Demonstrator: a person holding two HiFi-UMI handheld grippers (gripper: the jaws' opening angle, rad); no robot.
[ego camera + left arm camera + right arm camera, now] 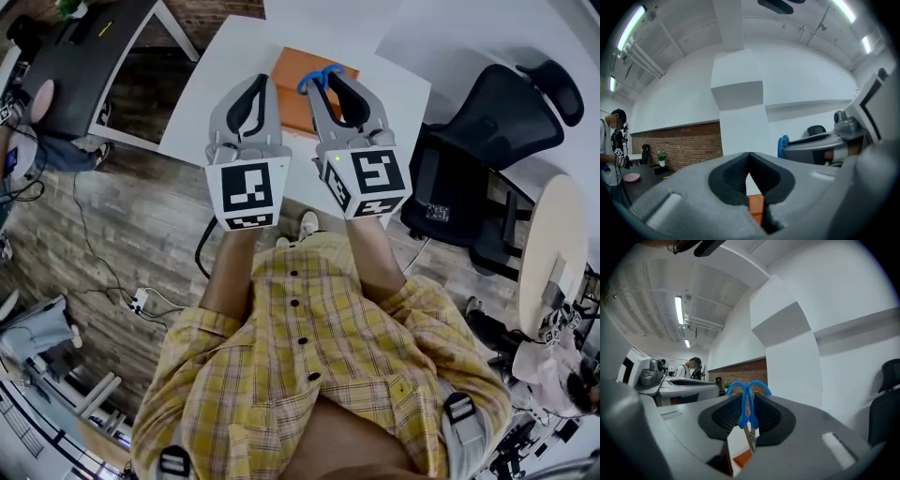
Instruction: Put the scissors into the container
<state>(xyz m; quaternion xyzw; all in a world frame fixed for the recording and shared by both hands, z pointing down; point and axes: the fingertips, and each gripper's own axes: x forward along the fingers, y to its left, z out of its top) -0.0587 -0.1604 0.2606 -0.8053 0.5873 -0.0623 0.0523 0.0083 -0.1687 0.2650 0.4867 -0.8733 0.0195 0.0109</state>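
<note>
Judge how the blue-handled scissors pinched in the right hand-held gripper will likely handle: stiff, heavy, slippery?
The scissors probably stay stiff: thin metal blades hang below plastic loops. They look light, since the right hand-held gripper holds them by the handles alone. Gripped that high, the blades may swing or slip slightly above the orange container.

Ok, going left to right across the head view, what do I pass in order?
First the dark grey desk → left tongs, shut and empty → blue-handled scissors clamped in the right tongs → black office chair → round pale wooden tabletop.
</note>
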